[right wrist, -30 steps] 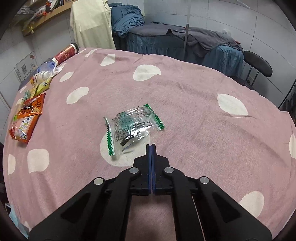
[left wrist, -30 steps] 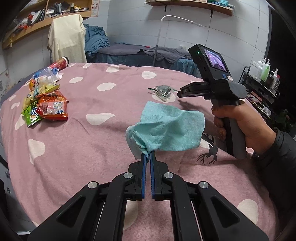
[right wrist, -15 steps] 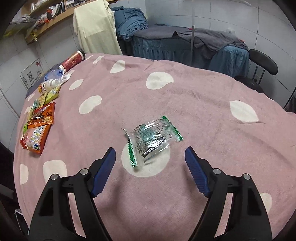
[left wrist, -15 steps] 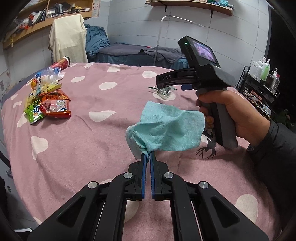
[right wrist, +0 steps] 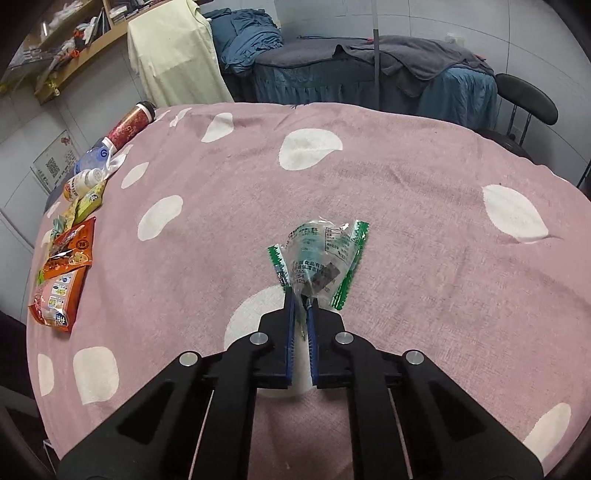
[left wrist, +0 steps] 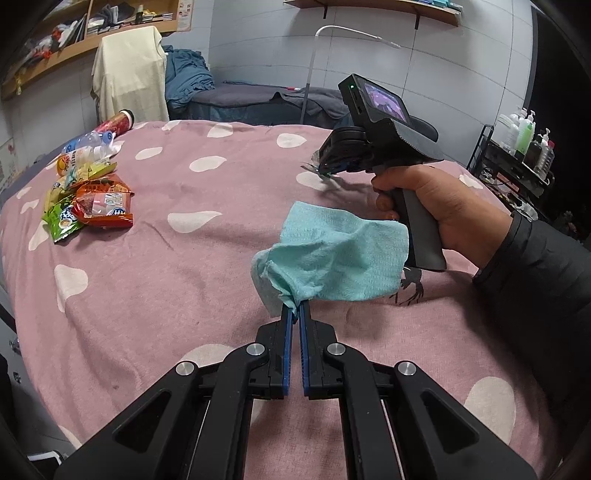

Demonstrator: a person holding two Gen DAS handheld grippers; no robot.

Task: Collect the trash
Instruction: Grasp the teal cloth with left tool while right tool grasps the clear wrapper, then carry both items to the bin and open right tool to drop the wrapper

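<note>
Cloth [left wrist: 332, 254] hangs from left tongs [left wrist: 295, 314] above the worktop [left wrist: 184, 280], near centre. Wrapper [right wrist: 317, 258] sits in right tongs [right wrist: 300, 302], beyond and right of cloth. Snack packets [left wrist: 92, 206] and bottles [left wrist: 88, 147] lie along worktop's far-left edge.

**Dim indoor light, sharp centre, heavy fisheye**

Soft, cool overhead light, no hard glare. Pink spotted cloth [right wrist: 406, 192] evenly lit; weak shadow under the hand [left wrist: 436, 206] and teal cloth [left wrist: 332, 258]. Clear wrapper [right wrist: 317, 258] shows faint sheen. Both views sharp at centre, no motion blur. Strong barrel distortion, black vignette in corners. Shelves [left wrist: 92, 33] and right edge darker, softer.
</note>
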